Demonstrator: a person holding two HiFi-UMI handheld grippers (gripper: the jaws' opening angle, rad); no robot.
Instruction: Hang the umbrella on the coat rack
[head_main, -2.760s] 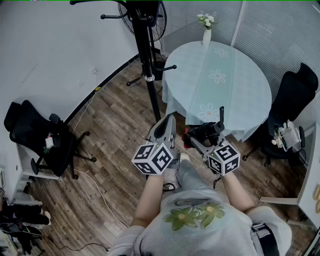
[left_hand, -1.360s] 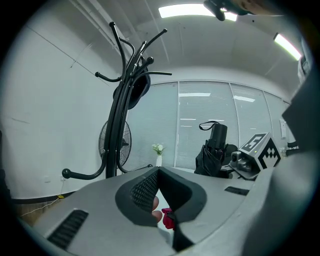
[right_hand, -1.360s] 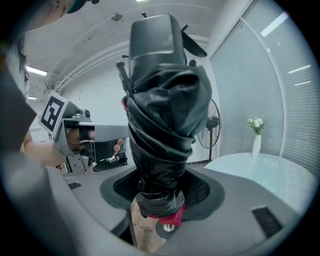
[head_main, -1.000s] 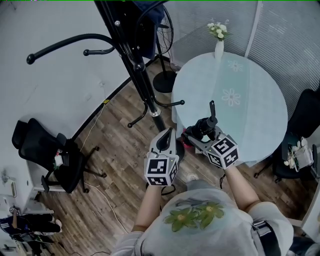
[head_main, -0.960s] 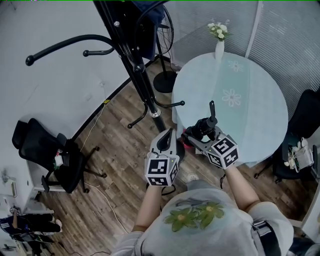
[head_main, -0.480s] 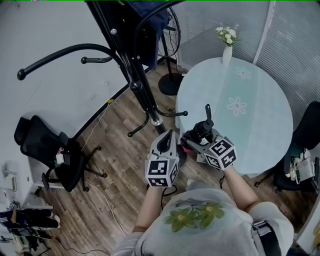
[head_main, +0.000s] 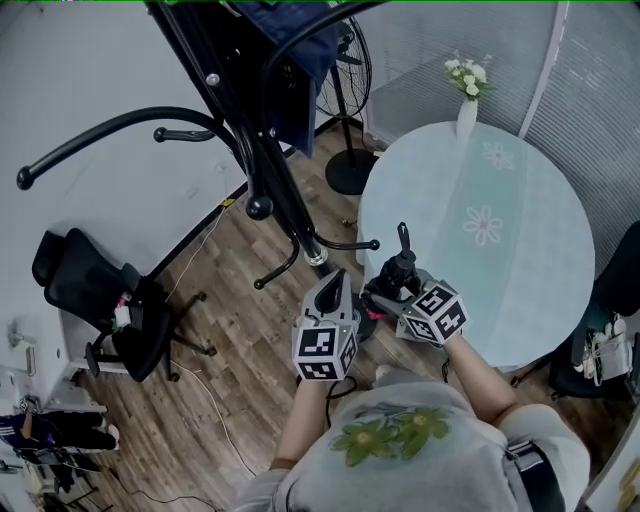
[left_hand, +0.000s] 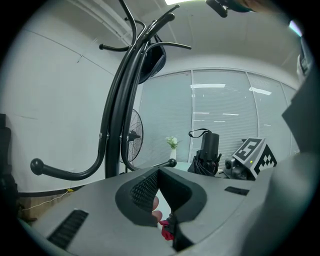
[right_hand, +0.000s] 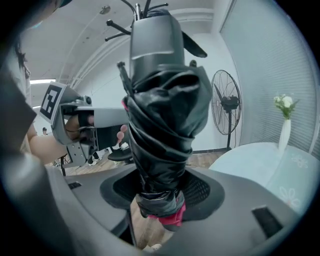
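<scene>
Wood-plank flooring (head_main: 225, 300) runs under a round table (head_main: 530, 270) with a pale flowered cloth, a white vase (head_main: 466, 114) of flowers near its far edge. From the head view, the black coat rack (head_main: 268, 165) stands left of the table, a dark blue garment (head_main: 300, 60) draped high on it, with a standing fan (head_main: 345, 85) behind and a black office chair (head_main: 90, 290) by the wall.

Only the right gripper view shows the grip plainly. The right gripper (right_hand: 160, 197) has its jaws clamped on the lower part of the folded black umbrella (right_hand: 162, 120), which stands upright between them, a red scrap showing at its bottom end. The head view shows little more than the handle poking up over the table's near edge, short of the rack.

The left gripper view adds the strap loop (left_hand: 200, 133) on top of the handle. It also shows the left gripper (left_hand: 161, 192) with its jaws drawn together on nothing, beside the right one.
</scene>
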